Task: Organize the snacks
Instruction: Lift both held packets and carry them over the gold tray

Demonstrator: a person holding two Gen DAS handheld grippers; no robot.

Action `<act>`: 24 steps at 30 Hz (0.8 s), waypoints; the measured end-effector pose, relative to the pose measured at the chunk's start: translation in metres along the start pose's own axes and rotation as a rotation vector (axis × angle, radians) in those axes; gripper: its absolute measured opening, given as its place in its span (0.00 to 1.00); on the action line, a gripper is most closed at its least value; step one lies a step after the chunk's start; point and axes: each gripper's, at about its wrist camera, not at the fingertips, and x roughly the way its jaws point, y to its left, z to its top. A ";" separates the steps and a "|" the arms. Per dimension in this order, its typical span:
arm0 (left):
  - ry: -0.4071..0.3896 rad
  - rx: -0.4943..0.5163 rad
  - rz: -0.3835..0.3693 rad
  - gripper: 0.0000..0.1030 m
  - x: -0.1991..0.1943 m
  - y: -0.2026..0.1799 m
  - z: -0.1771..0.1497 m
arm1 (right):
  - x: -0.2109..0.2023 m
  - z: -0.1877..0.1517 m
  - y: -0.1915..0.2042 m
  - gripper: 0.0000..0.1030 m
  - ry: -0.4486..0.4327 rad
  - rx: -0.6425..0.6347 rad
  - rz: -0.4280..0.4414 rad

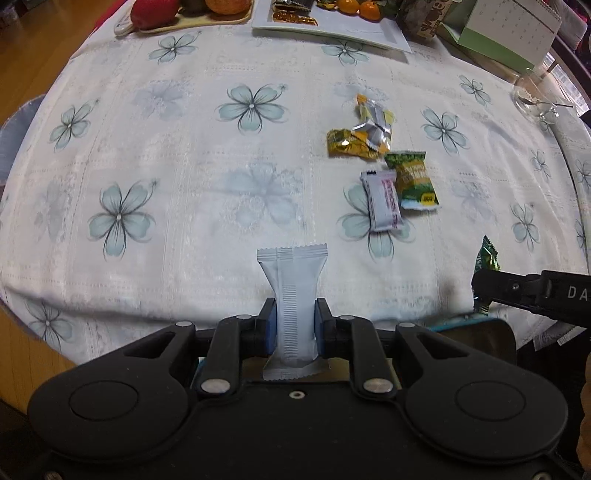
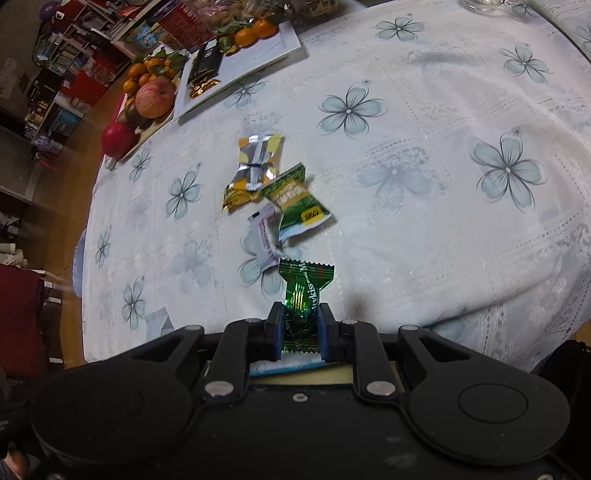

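**Two snacks held, four still on the table**

Both jaws are squeezed shut: the left gripper pinches a white snack, the right gripper a green candy. Slippery wrappers could slide out. Four loose snacks wait on the table.

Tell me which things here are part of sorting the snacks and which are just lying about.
Part of the job:
- white packet in left tongs
- green candy in right tongs
- loose snack packets on the tablecloth
- white tray with snacks

Lying about:
- fruit board
- glass
- green box
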 end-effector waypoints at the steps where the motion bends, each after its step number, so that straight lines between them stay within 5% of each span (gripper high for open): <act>1: 0.000 -0.004 0.001 0.26 -0.001 0.002 -0.009 | -0.002 -0.013 0.001 0.19 -0.006 -0.013 0.004; 13: 0.002 -0.029 0.054 0.26 -0.004 0.021 -0.089 | -0.007 -0.137 0.000 0.19 -0.019 -0.045 0.044; 19: -0.063 0.012 0.136 0.26 -0.011 0.017 -0.104 | -0.010 -0.179 0.005 0.19 -0.060 -0.049 -0.003; 24: -0.073 0.030 0.126 0.26 -0.012 0.016 -0.104 | -0.015 -0.197 0.004 0.19 -0.055 -0.027 -0.001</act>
